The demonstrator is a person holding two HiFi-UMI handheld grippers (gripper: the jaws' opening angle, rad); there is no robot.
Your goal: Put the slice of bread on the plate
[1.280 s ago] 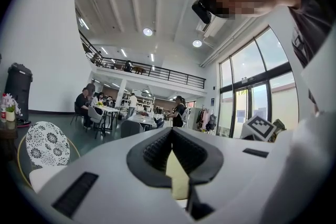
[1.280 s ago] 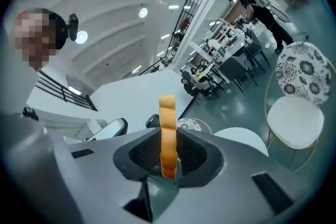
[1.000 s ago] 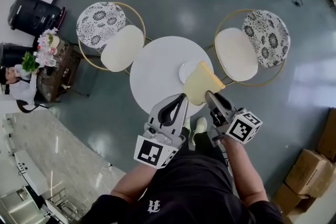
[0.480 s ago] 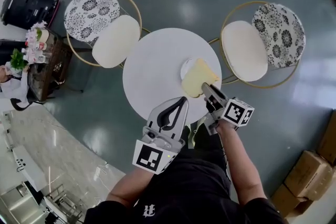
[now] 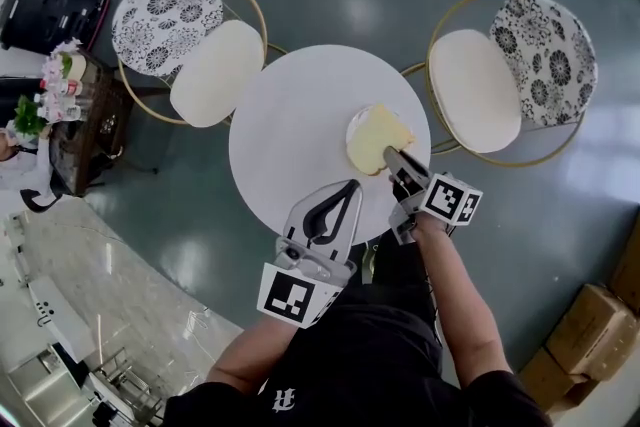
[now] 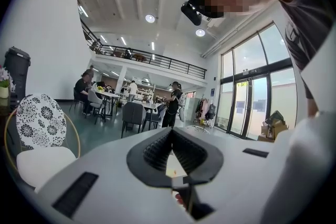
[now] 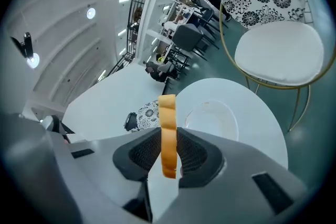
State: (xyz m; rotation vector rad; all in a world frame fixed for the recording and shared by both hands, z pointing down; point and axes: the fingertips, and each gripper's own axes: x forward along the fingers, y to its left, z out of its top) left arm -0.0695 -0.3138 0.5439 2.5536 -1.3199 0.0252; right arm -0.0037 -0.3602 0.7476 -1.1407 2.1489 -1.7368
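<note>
A pale yellow slice of bread (image 5: 372, 137) hangs over the small white plate (image 5: 353, 127) at the right side of the round white table (image 5: 290, 135). My right gripper (image 5: 393, 156) is shut on the slice's near edge. In the right gripper view the bread (image 7: 167, 113) stands edge-on between the pads, with the plate (image 7: 212, 118) just beyond and to the right. My left gripper (image 5: 351, 186) hovers over the table's near edge, left of the right one. Its jaws meet at the tips (image 6: 172, 132) with nothing between them.
Two gold-framed chairs with cream seats flank the table, one at the left (image 5: 215, 70) and one at the right (image 5: 475, 85). A black bin (image 5: 50, 15) and a stand with flowers (image 5: 70, 105) sit far left. Cardboard boxes (image 5: 590, 335) lie at the lower right.
Both grippers have come down toward the table. The bread has dropped with the right gripper from above the table's right edge to just over the plate.
</note>
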